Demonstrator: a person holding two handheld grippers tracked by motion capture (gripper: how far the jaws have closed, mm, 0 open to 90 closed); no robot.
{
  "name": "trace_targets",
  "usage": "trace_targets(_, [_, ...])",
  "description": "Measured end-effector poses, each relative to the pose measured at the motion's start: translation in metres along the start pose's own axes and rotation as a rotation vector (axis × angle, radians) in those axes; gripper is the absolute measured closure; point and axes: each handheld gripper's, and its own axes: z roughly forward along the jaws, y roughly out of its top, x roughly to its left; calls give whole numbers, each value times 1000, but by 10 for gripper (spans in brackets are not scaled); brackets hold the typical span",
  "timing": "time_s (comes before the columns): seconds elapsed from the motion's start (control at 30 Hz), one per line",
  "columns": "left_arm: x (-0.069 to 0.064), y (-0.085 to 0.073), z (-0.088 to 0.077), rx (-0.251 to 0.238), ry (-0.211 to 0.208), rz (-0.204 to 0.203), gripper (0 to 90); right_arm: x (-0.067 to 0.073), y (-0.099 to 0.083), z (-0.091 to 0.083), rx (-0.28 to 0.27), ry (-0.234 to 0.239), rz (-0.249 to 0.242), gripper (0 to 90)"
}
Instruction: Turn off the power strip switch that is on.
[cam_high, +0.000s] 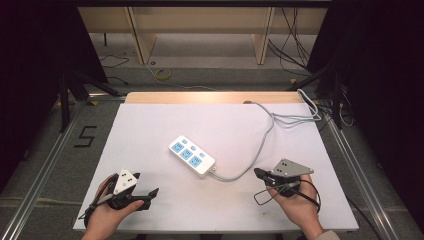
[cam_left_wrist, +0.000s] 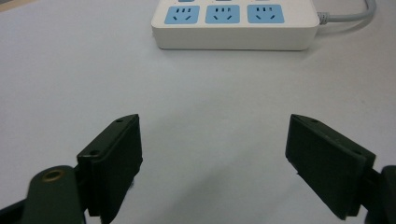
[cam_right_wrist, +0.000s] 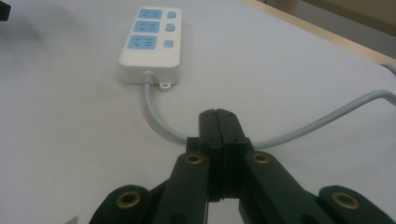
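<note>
w/ 1 power strip (cam_high: 192, 156) showing 3 blue sockets, 2 claws nearby.

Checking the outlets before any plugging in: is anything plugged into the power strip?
No. All three blue sockets on the power strip sit empty in each view; only its own grey cord leaves one end.

power strip (cam_high: 192, 156): glossy white plastic | table (cam_high: 150, 130): matt white | cable (cam_high: 260, 145): smooth grey
</note>
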Motion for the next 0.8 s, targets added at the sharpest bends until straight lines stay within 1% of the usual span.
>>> trace_targets(0.8, [0, 0, 0, -1, 2, 1, 186, 1, 12, 5, 11, 0, -9, 900])
